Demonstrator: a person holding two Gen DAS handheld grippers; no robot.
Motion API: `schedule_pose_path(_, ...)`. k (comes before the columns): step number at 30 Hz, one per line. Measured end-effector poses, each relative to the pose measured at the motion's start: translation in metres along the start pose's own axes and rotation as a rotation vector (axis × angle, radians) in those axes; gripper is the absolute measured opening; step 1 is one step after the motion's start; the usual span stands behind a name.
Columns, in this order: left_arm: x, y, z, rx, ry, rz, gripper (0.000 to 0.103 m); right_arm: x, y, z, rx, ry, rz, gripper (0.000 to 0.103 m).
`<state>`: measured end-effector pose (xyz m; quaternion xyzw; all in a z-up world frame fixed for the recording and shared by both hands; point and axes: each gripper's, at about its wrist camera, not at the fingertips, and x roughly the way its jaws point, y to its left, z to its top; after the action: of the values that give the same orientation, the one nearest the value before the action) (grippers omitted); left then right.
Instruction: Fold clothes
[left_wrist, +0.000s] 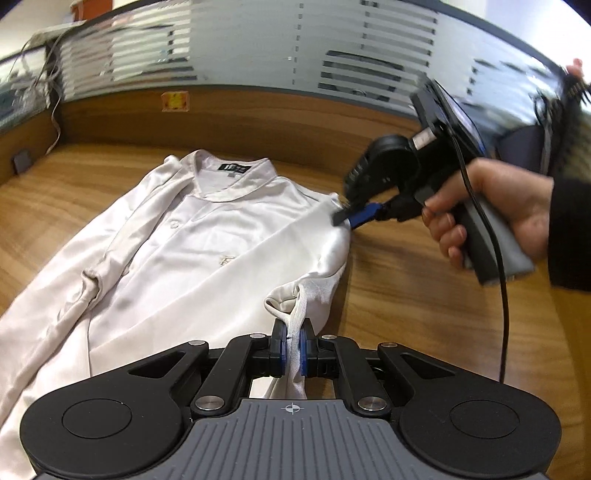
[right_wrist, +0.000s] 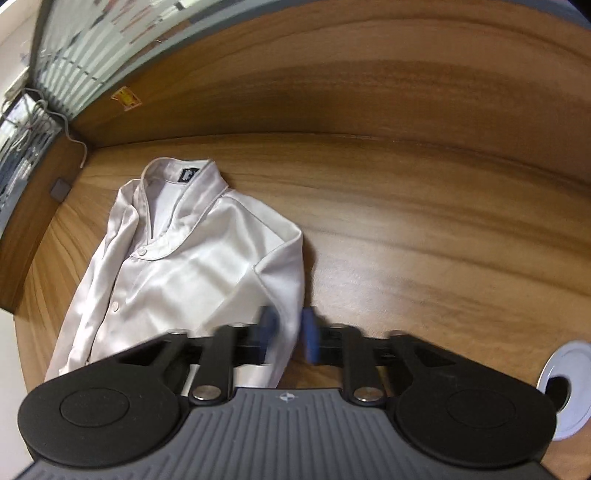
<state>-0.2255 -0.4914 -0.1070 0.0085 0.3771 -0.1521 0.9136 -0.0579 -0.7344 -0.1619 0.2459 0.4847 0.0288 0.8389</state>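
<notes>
1. Wooden table (left_wrist: 406, 314) fills the left wrist view, with a striped glass wall (left_wrist: 258, 44) behind it.
2. A white shirt (left_wrist: 207, 236) lies flat on the table, front side up, with its collar (left_wrist: 236, 181) at the far end.
3. The left gripper (left_wrist: 293, 347) is at the near right edge of the shirt. Its blue pads are squeezed tight on a strip of the shirt's cloth and lift it a little.
4. The right gripper (left_wrist: 345, 218) is at the shirt's far right shoulder, held by a hand (left_wrist: 498, 221) in a dark sleeve. Its tips look pinched on the shirt's edge.
5. In the right wrist view the shirt (right_wrist: 192, 266) lies on the table (right_wrist: 424, 240), collar far away.
6. The right gripper (right_wrist: 290, 332) is blurry here. Its pads sit close together at the shirt's right edge, with white cloth between them.
7. A white round cap (right_wrist: 569, 376) sits in the table, well to the right of the shirt.
</notes>
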Motion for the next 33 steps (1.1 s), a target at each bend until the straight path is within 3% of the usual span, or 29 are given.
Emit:
schedule_pose_path(4,0.001,0.031,0.014,-0.14,0.033,-0.036,0.009,-0.006,0.022,0.006,0.031,-0.036,-0.031,0.003)
schedule_pose_path(11,0.011,0.107,0.039,-0.33,0.077,-0.125,0.009,0.01,0.087,0.033,-0.01,-0.015,-0.174,0.003)
schedule_pose_path(21,0.055,0.201,0.057,-0.405,0.186,-0.13,0.009,0.061,0.165,0.058,-0.113,0.02,-0.274,0.004)
schedule_pose_path(22,0.061,0.207,0.057,-0.404,0.206,-0.134,0.009,0.064,0.171,0.058,-0.131,0.021,-0.284,0.006)
schedule_pose_path(23,0.066,0.212,0.057,-0.406,0.225,-0.145,0.01,0.065,0.177,0.056,-0.153,0.017,-0.297,0.014)
schedule_pose_path(24,0.071,0.217,0.057,-0.413,0.243,-0.157,0.01,0.066,0.183,0.055,-0.175,0.011,-0.311,0.029)
schedule_pose_path(25,0.074,0.221,0.057,-0.425,0.254,-0.167,0.01,0.065,0.188,0.053,-0.196,0.001,-0.316,0.033)
schedule_pose_path(29,0.081,0.23,0.056,-0.452,0.283,-0.201,0.01,0.047,0.197,0.043,-0.236,-0.044,-0.319,0.037)
schedule_pose_path(31,0.082,0.231,0.058,-0.431,0.289,-0.219,0.011,0.027,0.197,0.035,-0.227,-0.091,-0.282,0.045)
schedule_pose_path(33,0.084,0.231,0.061,-0.394,0.293,-0.241,0.011,0.011,0.197,0.023,-0.211,-0.123,-0.236,0.046)
